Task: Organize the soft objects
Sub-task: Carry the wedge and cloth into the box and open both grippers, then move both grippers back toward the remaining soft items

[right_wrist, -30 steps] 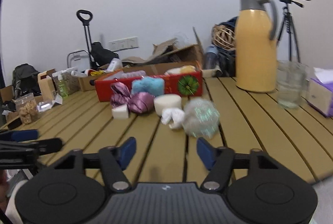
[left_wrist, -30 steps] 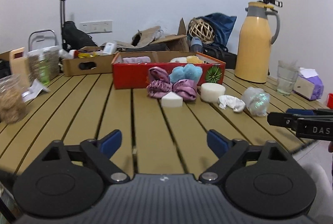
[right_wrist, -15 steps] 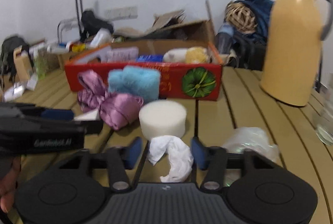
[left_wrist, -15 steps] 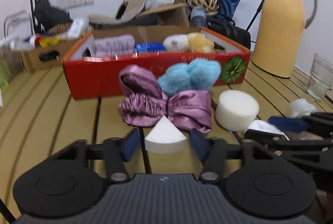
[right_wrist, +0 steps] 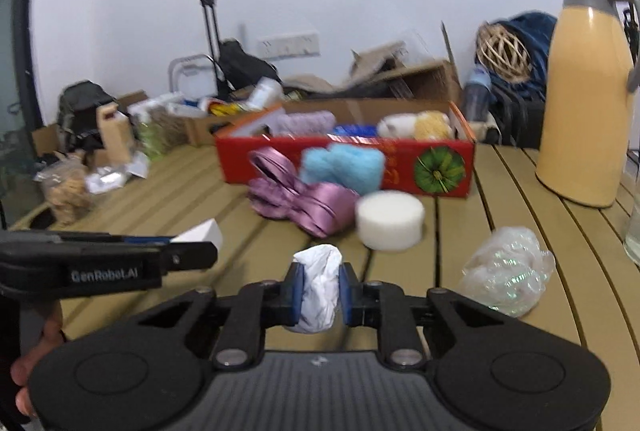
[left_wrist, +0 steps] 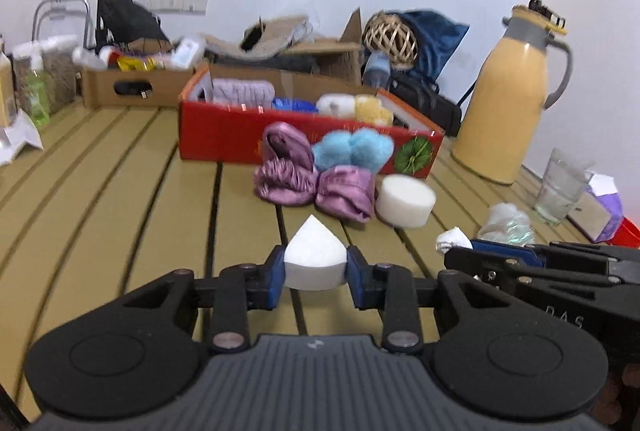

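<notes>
The far contents of the red box [left_wrist: 224, 139] are only partly seen over its front wall: a ribbed lilac roll [left_wrist: 242, 91], something blue [left_wrist: 294, 105] that cannot be made out, and a white and yellow fluffy lump [left_wrist: 354, 107]. The clutter past the table's far edge is blurred.

The left gripper [left_wrist: 315, 273] has its blue pads pressed against both sides of a white foam wedge [left_wrist: 315, 259] — smooth, matte, pointed at the top and curved at the bottom. The right gripper [right_wrist: 320, 293] is clamped on a crumpled white cloth [right_wrist: 320, 291], which bulges above and below the pads; whether either piece touches the slatted wooden table [left_wrist: 120, 191] cannot be told.

Near the middle of the table, just in front of the box, lie shiny, gathered purple satin scrunchies [left_wrist: 312, 179], a fuzzy light-blue puff [left_wrist: 352, 149] leaning on the box wall, and a short round white foam disc [left_wrist: 405, 201] just beside the scrunchies. A wad of clear, iridescent film [right_wrist: 506, 271] lies nearer the right edge. A tall yellow jug [right_wrist: 584, 91] stands toward the far right corner — its handle cut off in the right wrist view — with a glass [left_wrist: 562, 191] near it.
</notes>
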A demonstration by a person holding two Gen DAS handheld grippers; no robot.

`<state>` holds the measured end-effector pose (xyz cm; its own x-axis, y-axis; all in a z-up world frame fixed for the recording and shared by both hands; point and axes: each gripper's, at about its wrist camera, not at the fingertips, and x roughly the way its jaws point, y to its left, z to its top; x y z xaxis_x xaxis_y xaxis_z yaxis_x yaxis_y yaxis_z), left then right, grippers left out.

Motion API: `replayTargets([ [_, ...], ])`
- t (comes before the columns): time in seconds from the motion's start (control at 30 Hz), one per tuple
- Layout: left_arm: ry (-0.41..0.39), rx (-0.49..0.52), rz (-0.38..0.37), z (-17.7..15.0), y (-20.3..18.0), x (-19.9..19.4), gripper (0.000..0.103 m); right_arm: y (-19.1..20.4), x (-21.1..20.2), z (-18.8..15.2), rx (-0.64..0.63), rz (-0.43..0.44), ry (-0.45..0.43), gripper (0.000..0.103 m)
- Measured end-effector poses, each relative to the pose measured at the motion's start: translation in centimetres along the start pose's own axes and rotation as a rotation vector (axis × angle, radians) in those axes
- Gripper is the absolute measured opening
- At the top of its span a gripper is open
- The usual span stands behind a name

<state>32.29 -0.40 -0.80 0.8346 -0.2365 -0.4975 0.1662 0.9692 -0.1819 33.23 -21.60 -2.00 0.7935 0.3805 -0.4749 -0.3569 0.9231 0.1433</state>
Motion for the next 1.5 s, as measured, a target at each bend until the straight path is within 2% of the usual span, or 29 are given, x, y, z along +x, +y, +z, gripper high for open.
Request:
replayTargets([
  [0.13,-0.077,0.025,0.012,3.0,1.0,-1.1,0.032,0.4,-0.9,2.8,0.005,0.063,-0.051,0.018],
  [0.27,-0.113,0.052,0.008,9.2,3.1,2.0,0.034,-1.0,1.9,8.9,0.028,0.138,-0.066,0.019],
  [0.33,-0.105,0.105,0.026,12.4,3.9,5.4,0.034,-2.1,5.7,12.7,0.056,0.160,-0.046,0.020],
  [0.4,-0.051,0.133,0.031,15.0,4.7,9.6,0.034,-3.0,11.0,16.2,0.075,0.148,0.016,0.021],
  [0.5,0.041,0.112,0.074,18.1,6.4,15.9,0.035,-4.1,19.0,19.7,0.128,0.126,0.125,0.022],
  [0.6,0.079,0.072,0.104,18.9,8.3,19.8,0.045,-4.6,26.0,21.7,0.160,0.082,0.183,0.025],
  [0.67,0.083,0.040,0.151,18.3,9.8,20.6,0.045,-5.0,29.1,22.0,0.201,0.082,0.225,0.031],
  [0.73,0.074,0.003,0.101,17.9,10.9,20.3,0.050,-5.2,30.8,21.9,0.233,0.112,0.249,0.050],
  [0.77,0.069,0.000,0.094,17.7,11.1,19.8,0.053,-5.2,31.1,21.7,0.243,0.114,0.249,0.054],
  [0.8,0.057,0.011,0.087,17.4,11.0,19.1,0.056,-5.4,30.9,21.6,0.253,0.123,0.237,0.058],
  [0.87,0.011,0.023,0.078,17.2,10.6,17.3,0.072,-5.7,30.0,21.2,0.268,0.126,0.216,0.058],
  [0.97,-0.031,0.042,0.077,17.5,9.8,14.6,0.074,-6.1,27.5,21.8,0.252,0.093,0.177,0.059],
  [1.07,-0.074,0.058,0.086,17.5,8.8,10.8,0.080,-6.2,23.3,22.4,0.224,0.082,0.127,0.065],
  [1.13,-0.107,0.070,0.079,16.9,8.1,7.7,0.083,-6.0,19.5,22.5,0.194,0.083,0.090,0.071],
  [1.27,-0.150,0.096,0.060,14.7,6.3,1.7,0.086,-4.9,11.7,21.7,0.129,0.100,0.017,0.074],
  [1.33,-0.182,0.112,0.058,13.2,5.3,-1.3,0.090,-4.4,7.6,20.9,0.101,0.108,-0.026,0.081],
  [1.5,-0.233,0.139,0.077,8.7,2.9,-7.7,0.094,-1.8,-1.5,16.7,-0.025,0.059,-0.117,0.086],
])
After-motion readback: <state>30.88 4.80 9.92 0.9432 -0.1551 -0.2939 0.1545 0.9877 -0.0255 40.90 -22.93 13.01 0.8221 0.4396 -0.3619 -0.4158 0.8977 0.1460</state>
